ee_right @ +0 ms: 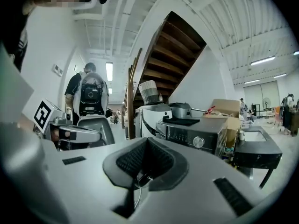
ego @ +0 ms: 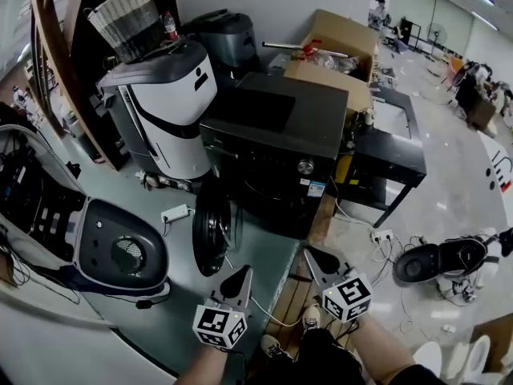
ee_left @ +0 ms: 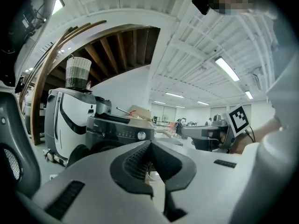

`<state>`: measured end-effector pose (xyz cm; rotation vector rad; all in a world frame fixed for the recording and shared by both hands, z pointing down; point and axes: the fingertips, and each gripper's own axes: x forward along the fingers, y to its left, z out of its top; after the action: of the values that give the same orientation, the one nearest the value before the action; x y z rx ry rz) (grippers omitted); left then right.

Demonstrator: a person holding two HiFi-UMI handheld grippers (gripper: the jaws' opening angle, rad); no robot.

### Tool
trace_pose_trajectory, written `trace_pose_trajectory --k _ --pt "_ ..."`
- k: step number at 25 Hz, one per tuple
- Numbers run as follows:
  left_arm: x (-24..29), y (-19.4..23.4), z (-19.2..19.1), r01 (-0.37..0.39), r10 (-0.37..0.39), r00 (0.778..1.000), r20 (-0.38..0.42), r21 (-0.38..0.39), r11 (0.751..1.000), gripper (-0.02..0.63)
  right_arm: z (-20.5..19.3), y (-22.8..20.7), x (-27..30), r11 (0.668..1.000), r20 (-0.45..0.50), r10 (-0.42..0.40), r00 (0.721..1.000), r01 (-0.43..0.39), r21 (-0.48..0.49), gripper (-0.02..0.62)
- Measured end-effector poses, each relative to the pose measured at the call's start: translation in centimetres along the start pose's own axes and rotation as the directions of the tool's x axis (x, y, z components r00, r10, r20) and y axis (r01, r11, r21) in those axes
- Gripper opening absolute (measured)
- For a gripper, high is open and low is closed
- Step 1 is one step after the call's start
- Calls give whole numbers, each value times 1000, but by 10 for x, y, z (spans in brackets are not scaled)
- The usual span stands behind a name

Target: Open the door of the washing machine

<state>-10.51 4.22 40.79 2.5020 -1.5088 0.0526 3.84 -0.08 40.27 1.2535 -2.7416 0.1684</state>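
Both closed, empty: L gripper [ego: 238,278] & R gripper [ego: 317,257]; washer door [ego: 212,228] open

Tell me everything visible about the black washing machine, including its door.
The washing machine is a boxy front loader, dark and glossy, with a flat top. A silver knob and a small blue-and-white label sit on its front. Its round door is swung open toward the head view's left, seen nearly edge-on. It stands on the floor.
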Motion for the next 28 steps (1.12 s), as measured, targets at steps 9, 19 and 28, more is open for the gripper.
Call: trace_pose_trajectory --k 9,19,28 --pt "2 -54 -15 46 -47 996 -74 -12 999 17 -10 9 -34 999 -29 30 999 -29 37 17" --pt "-10 -88 -7 -24 26 995 -98 12 1000 17 -3 13 -54 990 -59 138 989 -136 41 17" --pt "-22 -88 2 -133 132 989 -72 -4 991 17 1 18 -64 980 -70 197 978 -195 22 17"
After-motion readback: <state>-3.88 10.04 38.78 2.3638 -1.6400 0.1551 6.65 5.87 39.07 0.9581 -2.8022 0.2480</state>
